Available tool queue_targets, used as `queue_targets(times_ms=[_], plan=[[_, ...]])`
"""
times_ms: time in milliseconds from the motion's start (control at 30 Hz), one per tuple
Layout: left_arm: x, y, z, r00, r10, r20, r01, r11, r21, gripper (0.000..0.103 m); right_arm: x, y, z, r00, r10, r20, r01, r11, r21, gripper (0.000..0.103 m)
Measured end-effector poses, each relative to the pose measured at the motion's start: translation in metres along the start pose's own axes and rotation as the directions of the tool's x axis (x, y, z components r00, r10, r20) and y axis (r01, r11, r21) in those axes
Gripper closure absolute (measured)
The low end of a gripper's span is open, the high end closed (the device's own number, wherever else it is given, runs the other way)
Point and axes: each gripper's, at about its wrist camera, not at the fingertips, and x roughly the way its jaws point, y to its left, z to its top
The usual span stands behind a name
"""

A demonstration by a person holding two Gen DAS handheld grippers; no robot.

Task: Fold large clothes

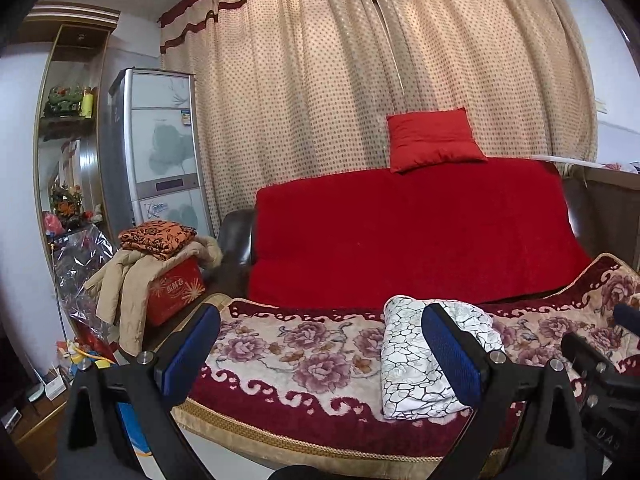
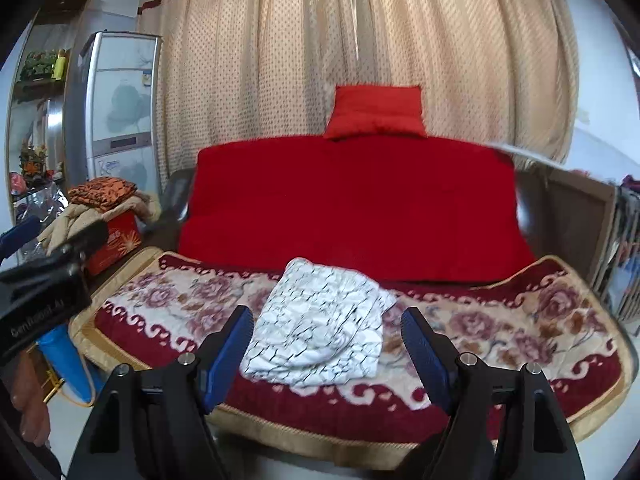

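Both of my tongs hang wide apart with nothing between the blue pads. From my left tongs (image 1: 320, 344) the folded white garment (image 1: 424, 360) with its black crackle pattern sits at about four o'clock, partly behind the right-hand finger, lying on the floral cover (image 1: 288, 360) of the sofa seat. From my right tongs (image 2: 326, 344) the same garment (image 2: 320, 332) lies dead ahead at twelve o'clock, a flat bundle near the middle of the floral cover (image 2: 520, 328), touched by neither pad. Behind it the red throw (image 2: 356, 208) drapes the sofa back, with a red cushion (image 2: 376, 114) on top at twelve o'clock against the dotted curtain (image 2: 280, 80). At nine o'clock in my left view a red box (image 1: 176, 292) carries a beige coat (image 1: 128, 280) and a folded orange cloth (image 1: 158, 238), with a tall cabinet (image 1: 160, 152) behind them.
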Motion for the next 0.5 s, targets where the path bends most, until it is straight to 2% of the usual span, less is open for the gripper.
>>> queue_targets(times_ms=[267,500], plan=[[-0.007,-0.004,0.002,1.0,-0.024,0.007,0.024,1.0,0.007,0.002,-0.013,-0.007,0.01,0.997,-0.05,0.055,0.05,0.999,-0.004,0.024],[-0.016,-0.004,0.006,0.999,-0.033,0.023,0.033,0.999,-0.001,0.002,-0.022,-0.011,0.014,0.994,-0.062,0.088,0.062,0.998,-0.001,0.024]])
